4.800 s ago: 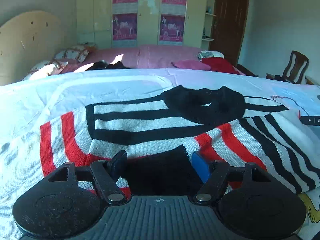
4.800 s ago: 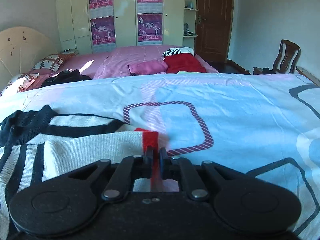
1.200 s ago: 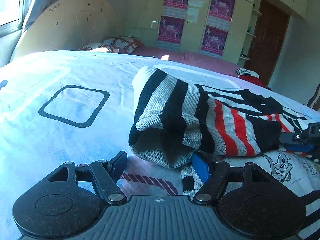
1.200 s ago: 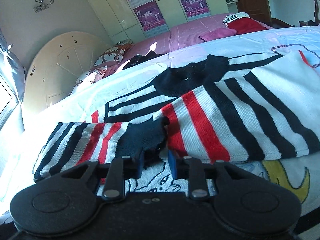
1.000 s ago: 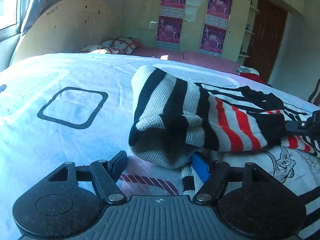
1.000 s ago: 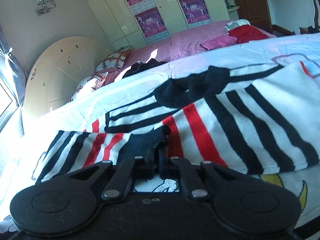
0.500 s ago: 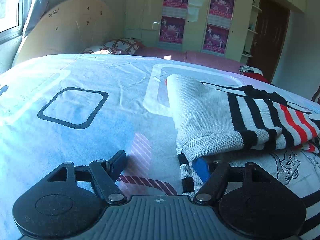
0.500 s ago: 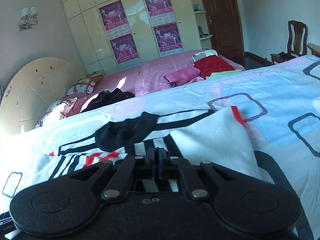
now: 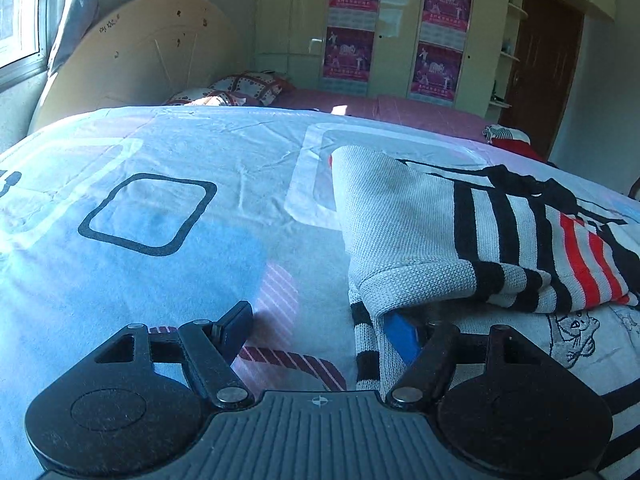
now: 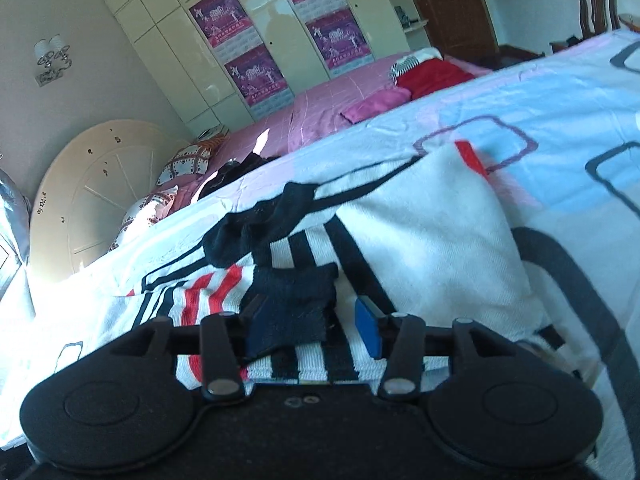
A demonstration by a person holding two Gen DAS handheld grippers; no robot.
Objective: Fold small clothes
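A white knit sweater [image 9: 404, 216] with black and red stripes lies on the bed, its sleeve folded across the body. My left gripper [image 9: 320, 328] is open at the sweater's near left edge, its blue right finger under the folded cloth. In the right wrist view the sweater [image 10: 424, 236] fills the middle. My right gripper [image 10: 310, 322] is open just over the sleeve's black cuff [image 10: 294, 308], which lies between the fingers, released. The black collar [image 10: 260, 228] lies beyond it.
The bedsheet [image 9: 160, 208] is pale blue with square outlines. A second pink bed [image 10: 320, 108] with red and pink clothes stands beyond. A round cream headboard [image 10: 96, 184], pillows, a wardrobe with posters [image 9: 352, 24] and a wooden chair [image 10: 596, 0] stand at the back.
The right gripper took the sleeve cuff, carried it across the sweater body, and has now opened and let it go. The left gripper has stayed open at the sweater's left edge.
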